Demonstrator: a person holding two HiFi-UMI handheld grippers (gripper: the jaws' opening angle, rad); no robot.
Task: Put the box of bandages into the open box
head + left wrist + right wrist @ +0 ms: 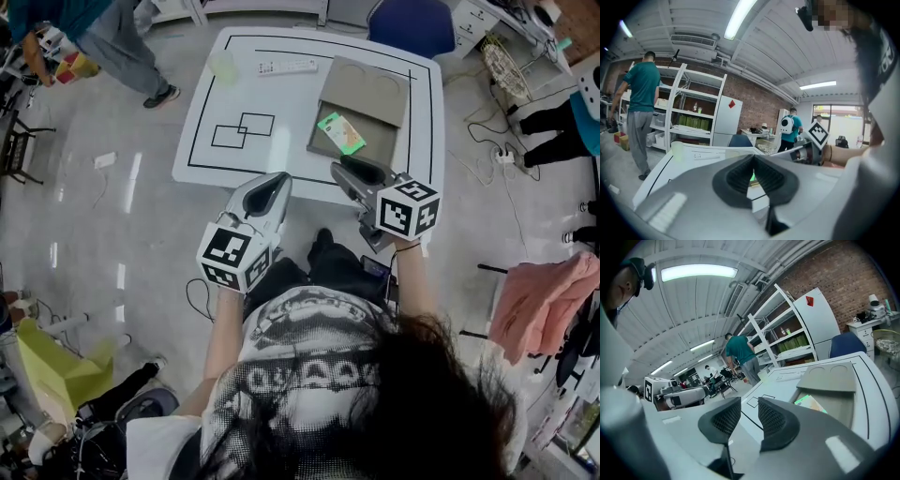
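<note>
The bandage box [340,133] lies in the open box [367,92]. I'd retreat straight back, right claw [749,409] released and empty, left claw [753,164] clenched on nothing, clear of the bench [292,112].

A glossy grey floor [84,216] surrounds the white table [234,94], with a blue chair [410,23] at its far edge. White shelving [689,108] lines a brick wall [754,101] under ceiling tube lights [740,16].

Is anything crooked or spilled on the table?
Only the green bandage box: it lies in the open box turned at an angle to the walls, not lined up with them. Nothing looks spilled or broken on the table.
</note>
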